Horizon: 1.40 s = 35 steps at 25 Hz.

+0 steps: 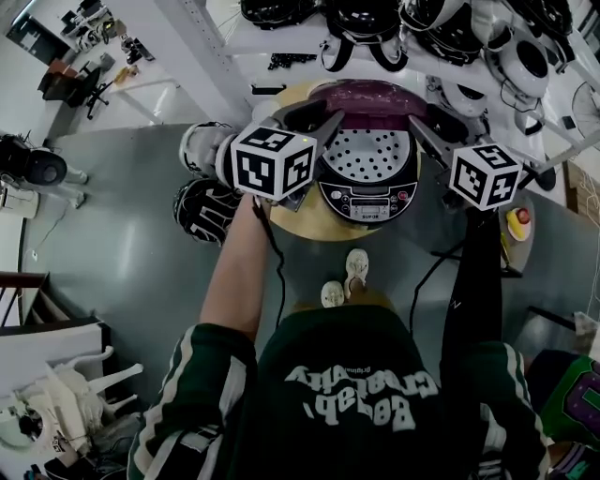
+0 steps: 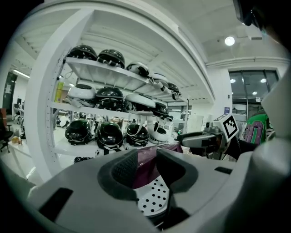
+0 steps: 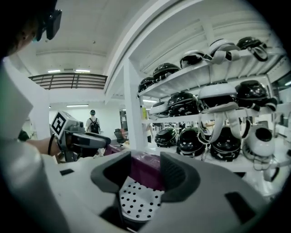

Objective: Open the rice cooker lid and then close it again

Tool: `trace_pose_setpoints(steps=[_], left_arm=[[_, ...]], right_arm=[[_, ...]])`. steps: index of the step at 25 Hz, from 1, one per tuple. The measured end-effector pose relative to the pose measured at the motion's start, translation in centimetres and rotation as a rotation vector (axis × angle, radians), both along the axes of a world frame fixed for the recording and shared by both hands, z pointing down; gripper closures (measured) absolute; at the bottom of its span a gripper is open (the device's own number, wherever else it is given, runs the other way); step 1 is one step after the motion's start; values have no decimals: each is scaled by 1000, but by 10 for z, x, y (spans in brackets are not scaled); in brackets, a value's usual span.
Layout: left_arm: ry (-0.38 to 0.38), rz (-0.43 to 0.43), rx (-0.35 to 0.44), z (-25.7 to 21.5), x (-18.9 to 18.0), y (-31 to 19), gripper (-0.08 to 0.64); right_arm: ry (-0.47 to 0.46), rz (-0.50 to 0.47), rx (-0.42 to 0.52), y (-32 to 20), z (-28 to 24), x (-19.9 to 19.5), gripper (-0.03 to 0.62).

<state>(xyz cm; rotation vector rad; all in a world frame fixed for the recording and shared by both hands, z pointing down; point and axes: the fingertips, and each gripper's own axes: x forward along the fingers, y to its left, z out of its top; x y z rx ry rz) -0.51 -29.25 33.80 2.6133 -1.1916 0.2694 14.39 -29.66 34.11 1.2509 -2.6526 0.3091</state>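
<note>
The rice cooker (image 1: 367,201) stands on a round wooden table (image 1: 292,221) with its purple lid (image 1: 361,97) swung up, so the perforated inner plate (image 1: 366,153) faces me. My left gripper (image 1: 314,120) reaches in at the lid's left side and my right gripper (image 1: 424,136) at its right side. In the left gripper view the jaws (image 2: 145,160) stand apart, and the lid (image 2: 146,176) and plate (image 2: 154,199) show through the gap. The right gripper (image 3: 145,166) is also open, framing the lid (image 3: 149,176) and plate (image 3: 135,201). I see no pad pressing on the lid.
White shelves full of helmets (image 1: 441,28) rise right behind the table. Two more helmets (image 1: 204,211) sit low at the table's left. A yellow object (image 1: 518,223) lies on a stand at the right. A person (image 3: 92,122) stands far off in the room.
</note>
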Motion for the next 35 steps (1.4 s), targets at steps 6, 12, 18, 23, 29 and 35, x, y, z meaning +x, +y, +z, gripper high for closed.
trace_pose_setpoints(steps=[6, 12, 18, 23, 29, 35], left_arm=[[28, 24, -45, 26, 4, 23, 399], [36, 27, -88, 52, 5, 38, 407], [32, 29, -137, 79, 7, 50, 410], [5, 25, -171, 101, 11, 58, 408], [-33, 25, -211, 129, 14, 65, 396], [-19, 13, -255, 149, 13, 67, 403]], right_arm=[[44, -7, -38, 23, 26, -8, 387], [99, -11, -77, 41, 52, -11, 387], [103, -27, -125, 56, 78, -19, 383], [101, -30, -173, 63, 99, -21, 385], [105, -22, -233, 68, 127, -21, 393], [99, 12, -261, 69, 147, -21, 405]])
